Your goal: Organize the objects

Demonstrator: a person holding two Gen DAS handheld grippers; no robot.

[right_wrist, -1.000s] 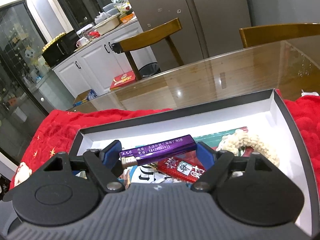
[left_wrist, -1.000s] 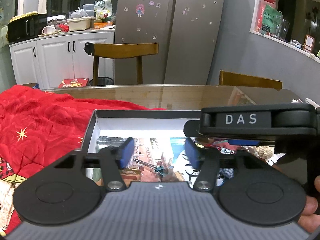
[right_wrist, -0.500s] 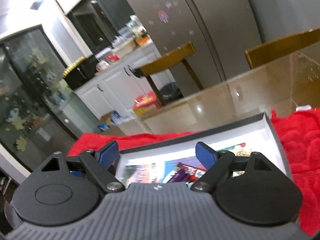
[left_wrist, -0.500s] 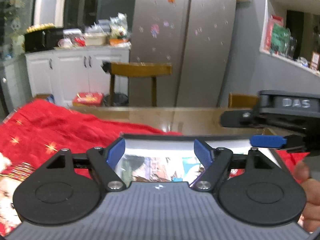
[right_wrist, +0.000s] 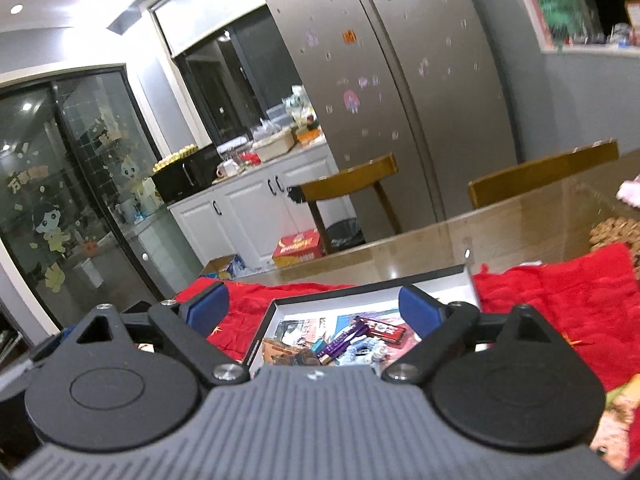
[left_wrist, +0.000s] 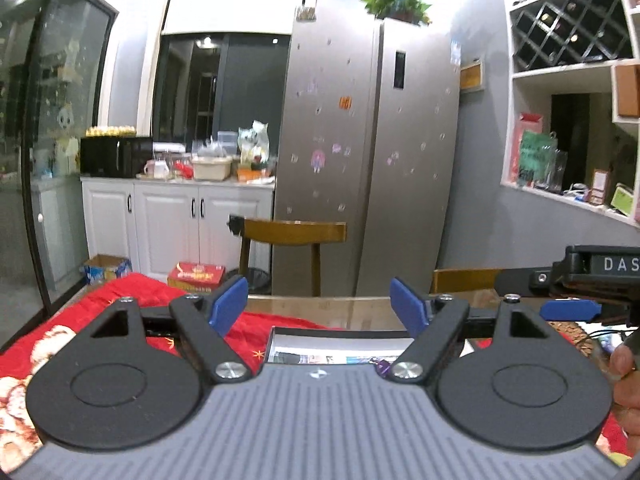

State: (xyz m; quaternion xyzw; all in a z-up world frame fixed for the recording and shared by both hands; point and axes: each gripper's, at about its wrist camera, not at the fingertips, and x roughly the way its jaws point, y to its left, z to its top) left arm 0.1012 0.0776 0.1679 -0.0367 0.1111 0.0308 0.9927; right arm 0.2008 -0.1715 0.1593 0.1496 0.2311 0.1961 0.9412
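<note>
A black-rimmed box with a white inside (right_wrist: 466,280) lies on the red cloth (right_wrist: 560,300) and holds a purple bar (right_wrist: 346,336), a red wrapper (right_wrist: 386,330) and several small items. My right gripper (right_wrist: 314,306) hangs above and short of the box, its jaws still opening, nothing between them. In the left wrist view the box (left_wrist: 340,334) is only partly visible under my left gripper (left_wrist: 318,304), whose jaws are also opening with nothing in them. The right gripper (left_wrist: 570,308) and a hand (left_wrist: 626,380) show at the right edge.
The box and cloth lie on a glass-topped wooden table (right_wrist: 440,240). Two wooden chairs (right_wrist: 352,184) (right_wrist: 544,178) stand at its far side before a silver fridge (left_wrist: 372,160). White cabinets (left_wrist: 176,216) carry kitchen clutter. A woven mat (right_wrist: 616,232) lies at the right.
Both grippers rose and pulled back from the box while their jaws widened. The purple bar left the right gripper's jaws and now lies in the box.
</note>
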